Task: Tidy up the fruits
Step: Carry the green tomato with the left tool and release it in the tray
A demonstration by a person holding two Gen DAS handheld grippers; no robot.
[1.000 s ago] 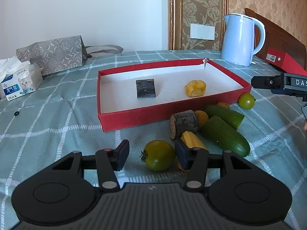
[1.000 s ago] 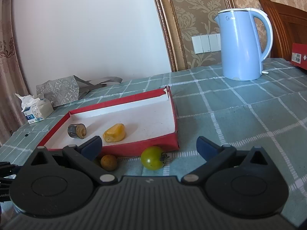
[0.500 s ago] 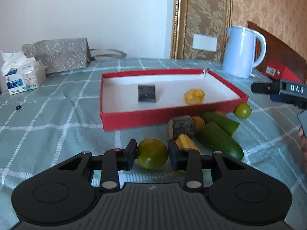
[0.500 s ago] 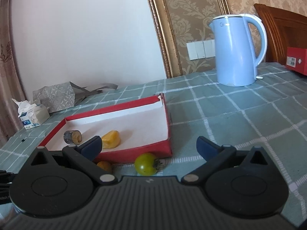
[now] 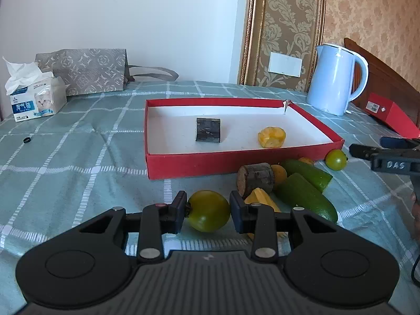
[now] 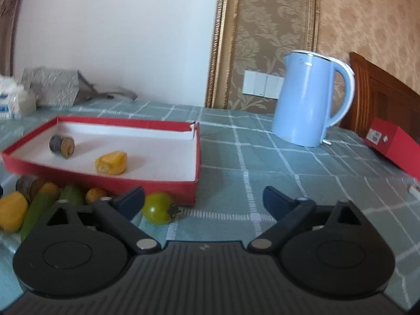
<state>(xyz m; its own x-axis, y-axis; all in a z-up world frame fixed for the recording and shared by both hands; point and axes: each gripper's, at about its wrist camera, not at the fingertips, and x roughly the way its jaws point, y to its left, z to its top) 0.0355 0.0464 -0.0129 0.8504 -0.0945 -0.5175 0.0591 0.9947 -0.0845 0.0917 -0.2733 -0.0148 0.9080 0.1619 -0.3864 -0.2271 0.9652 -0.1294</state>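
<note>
Fingers (image 5: 179,211) of left gripper (image 5: 208,211) pinched on near green tomato (image 5: 208,210), ready for red tray (image 5: 262,161) beyond; right gripper (image 6: 203,200) gaping, just narrowing, empty, beside far-right tomato (image 6: 158,208).

Room: plain white wall (image 5: 131,13) at left, meeting a gilt-framed panel (image 5: 286,26) of beige damask wallpaper that carries a white switch plate (image 5: 284,64); damask paper continues at right behind a dark wooden chair back (image 5: 380,78). Counter (image 5: 78,144): covered in a grey-green cloth with a white check, lit by soft daylight. At its far edge: a pale blue kettle (image 5: 333,78), a patterned grey paper bag (image 5: 86,71), a tissue pack (image 5: 34,97).
</note>
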